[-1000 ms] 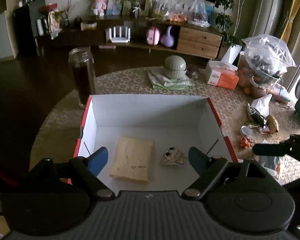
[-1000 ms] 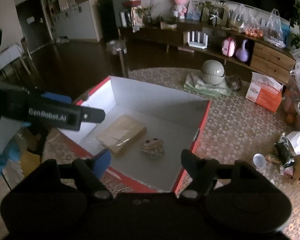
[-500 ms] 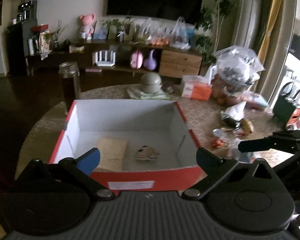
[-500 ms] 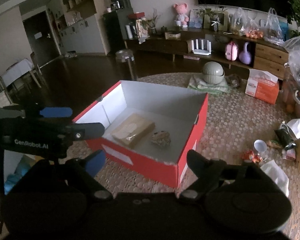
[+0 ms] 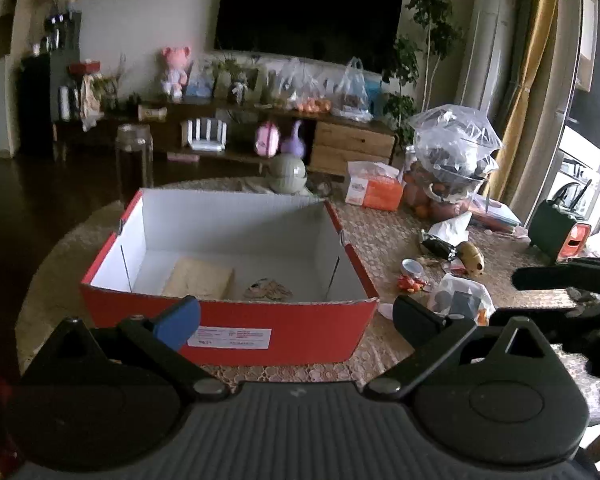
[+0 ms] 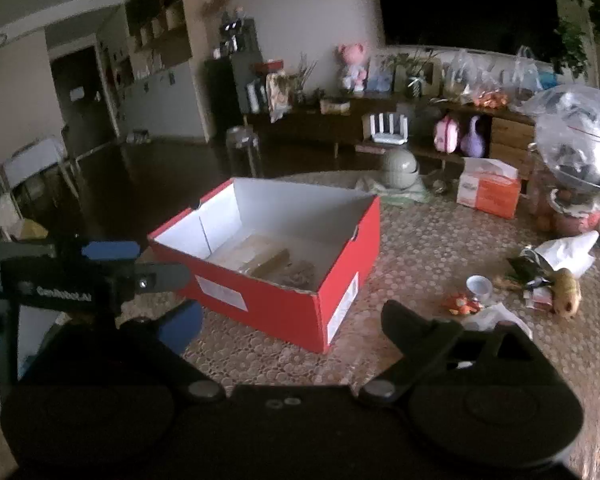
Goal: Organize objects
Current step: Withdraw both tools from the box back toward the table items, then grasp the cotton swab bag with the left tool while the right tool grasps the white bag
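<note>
The left gripper (image 5: pixel 296 316) hangs with its jaws spread wide and nothing between them. The right gripper (image 6: pixel 292 320) is likewise empty; its jaws have just been opening and now stand far apart.

Just beyond the left jaws sits the red cardboard box (image 5: pixel 260 332), open-topped and white inside, its near wall spanning the gap between the fingers. In it lie a flat tan packet (image 5: pixel 198 280), ahead of the left finger, and a small patterned item (image 5: pixel 268 290) just beside it, toward the middle. From the right gripper the same box (image 6: pixel 332 260) stands ahead and left of centre, one corner turned toward the jaws, with bare patterned tablecloth (image 6: pixel 412 264) between it and the right finger.

Past the right finger of each gripper lies loose clutter: a small orange toy (image 6: pixel 460 305), a white cup (image 6: pixel 479 286), a crumpled white bag (image 5: pixel 460 300) and a yellow-brown toy (image 6: pixel 566 290), all apart from the box.

Farther off, behind the box, are a green lidded bowl (image 5: pixel 287 172) on a folded cloth, an orange tissue box (image 5: pixel 374 190) and a clear plastic bag covering a fruit bowl (image 5: pixel 454 148). A tall glass jar (image 5: pixel 134 160) stands beyond the box's far left corner, near the round table's edge.
</note>
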Tool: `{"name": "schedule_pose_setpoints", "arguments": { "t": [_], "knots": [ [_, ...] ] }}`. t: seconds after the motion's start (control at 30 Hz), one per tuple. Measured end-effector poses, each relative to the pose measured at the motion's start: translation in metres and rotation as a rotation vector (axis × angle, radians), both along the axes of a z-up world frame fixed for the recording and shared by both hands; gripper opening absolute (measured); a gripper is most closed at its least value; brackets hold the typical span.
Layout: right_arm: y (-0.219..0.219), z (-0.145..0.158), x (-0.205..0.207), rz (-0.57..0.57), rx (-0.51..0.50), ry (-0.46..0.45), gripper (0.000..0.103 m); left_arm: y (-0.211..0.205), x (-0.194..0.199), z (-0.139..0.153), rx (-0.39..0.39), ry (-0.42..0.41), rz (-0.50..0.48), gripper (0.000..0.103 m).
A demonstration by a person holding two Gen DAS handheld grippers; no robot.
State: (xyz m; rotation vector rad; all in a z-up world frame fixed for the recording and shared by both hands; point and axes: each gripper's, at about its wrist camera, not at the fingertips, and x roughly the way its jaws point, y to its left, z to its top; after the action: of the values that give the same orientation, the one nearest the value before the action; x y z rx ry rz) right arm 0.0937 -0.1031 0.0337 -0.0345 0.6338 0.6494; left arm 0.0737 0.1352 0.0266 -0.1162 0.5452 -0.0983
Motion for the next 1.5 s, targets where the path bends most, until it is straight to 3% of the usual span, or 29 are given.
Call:
{"name": "schedule_pose_setpoints", "arguments": {
  "t": [0.2,0.43,0.9,1.03,1.13,1.33,1.5],
  "knots": [
    [-0.023,0.0,-0.017,-0.079,0.038,-0.07,0.1,-0.03,-0.022,0.001,0.053,-0.102,-0.039,0.103],
    [-0.045,-0.012,-0.036,-0.152,0.036,-0.133,0.1,-0.06,-0.026,-0.005,0.064,-0.098,-0.095,0.103],
    [-0.1,-0.038,-0.032,-0.26,-0.019,-0.082,0.1,-0.108,-0.004,-0.04,0.037,-0.021,-0.208,0.103],
    [-0.12,-0.044,-0.019,-0.306,-0.042,-0.064,0.1,-0.125,0.014,-0.053,0.05,0.033,-0.247,0.103],
    [-0.132,-0.05,-0.008,-0.328,-0.071,-0.057,0.1,-0.134,0.027,-0.064,0.014,0.098,-0.283,0.103],
    [-0.151,-0.063,0.019,-0.343,-0.126,-0.031,0.1,-0.16,0.045,-0.084,0.069,0.109,-0.321,0.103],
    [-0.159,-0.075,0.05,-0.326,-0.154,-0.001,0.1,-0.169,0.072,-0.103,0.068,0.172,-0.319,0.103]
  ]
}}
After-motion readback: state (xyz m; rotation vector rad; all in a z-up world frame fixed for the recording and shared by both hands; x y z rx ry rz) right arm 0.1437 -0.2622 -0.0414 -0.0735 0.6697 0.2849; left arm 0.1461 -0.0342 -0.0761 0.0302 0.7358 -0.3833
